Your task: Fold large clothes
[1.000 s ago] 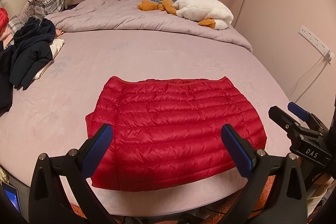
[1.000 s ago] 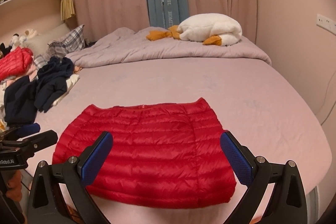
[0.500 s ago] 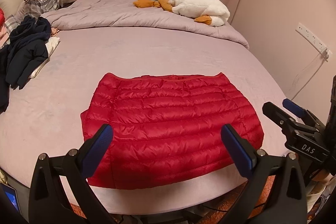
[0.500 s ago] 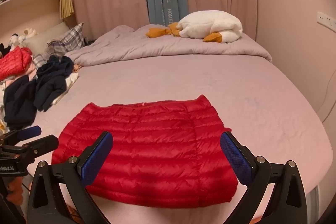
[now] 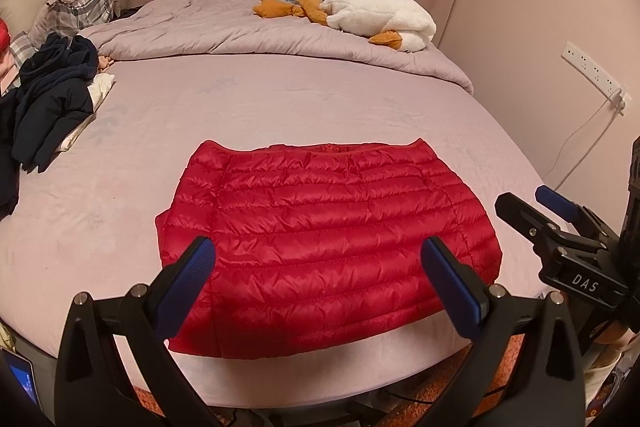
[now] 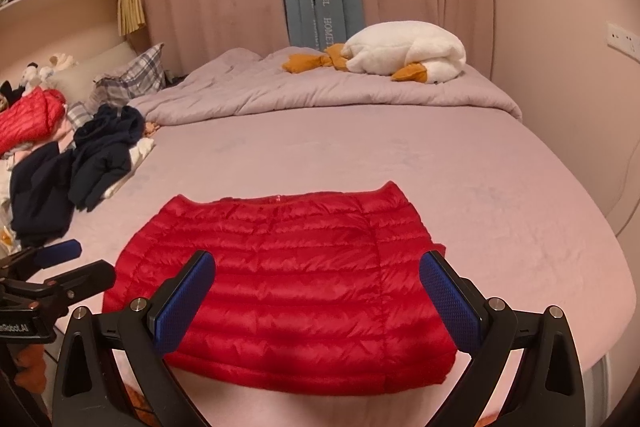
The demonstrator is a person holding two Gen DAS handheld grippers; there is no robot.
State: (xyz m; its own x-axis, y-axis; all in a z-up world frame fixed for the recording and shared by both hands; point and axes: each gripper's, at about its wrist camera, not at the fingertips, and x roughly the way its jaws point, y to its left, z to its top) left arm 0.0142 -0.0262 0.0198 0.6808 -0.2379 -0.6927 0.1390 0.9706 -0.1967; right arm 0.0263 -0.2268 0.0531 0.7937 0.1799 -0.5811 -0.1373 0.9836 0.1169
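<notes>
A red quilted down jacket (image 5: 324, 231) lies folded flat in a rectangle on the pink bed sheet (image 5: 280, 107), close to the near edge; it also shows in the right wrist view (image 6: 280, 275). My left gripper (image 5: 320, 279) is open and empty, held above the jacket's near edge. My right gripper (image 6: 316, 291) is open and empty too, above the same edge. The right gripper also appears at the right of the left wrist view (image 5: 536, 203), and the left gripper at the left of the right wrist view (image 6: 76, 263).
A pile of dark navy clothes (image 6: 80, 167) lies at the bed's left side, with another red jacket (image 6: 28, 119) behind it. A bunched grey duvet (image 5: 280, 39) and a white plush goose (image 5: 380, 19) lie at the far end. A wall with a socket strip (image 5: 592, 75) stands to the right.
Both grippers have drifted slightly, so the jacket sits a little higher and further in the views. The jacket itself has not moved. Both grippers stay open.
</notes>
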